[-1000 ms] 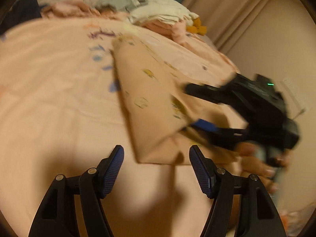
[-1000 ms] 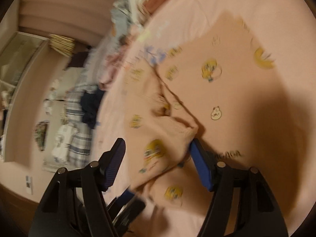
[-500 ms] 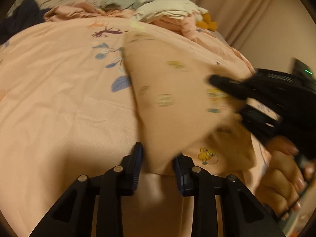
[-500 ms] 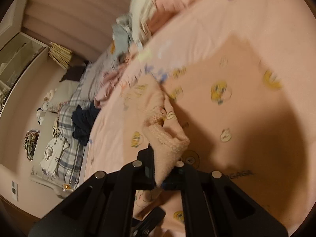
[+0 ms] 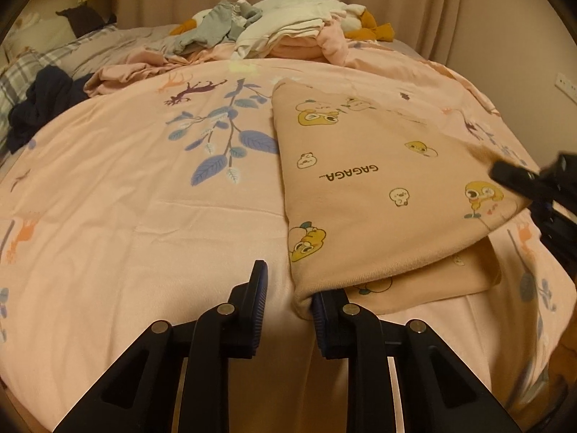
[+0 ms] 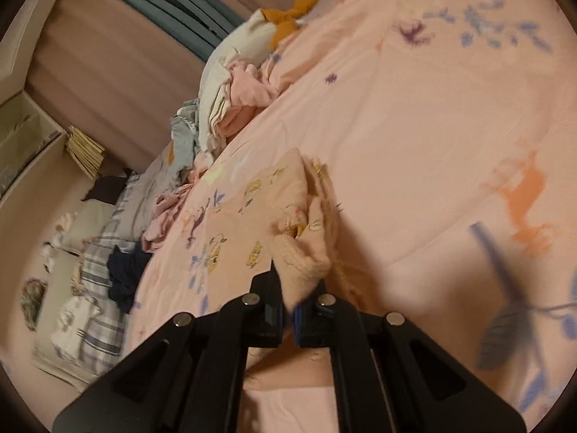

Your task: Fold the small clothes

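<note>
Peach cartoon-print garment (image 5: 378, 187) at centre-right of left wrist frame, on bed (image 5: 126, 216), top layer lifted. Right tongs (image 6: 288, 310) clamped on knit hem. Left tongs (image 5: 288, 299) narrowed (just been closing), corner against right pad only; grip uncertain. Advice: secure left corner, carry both corners level, match edges.

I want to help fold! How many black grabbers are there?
2. The left gripper has just been closing, the garment's corner between its jaws; the right gripper is shut on another corner.
</note>
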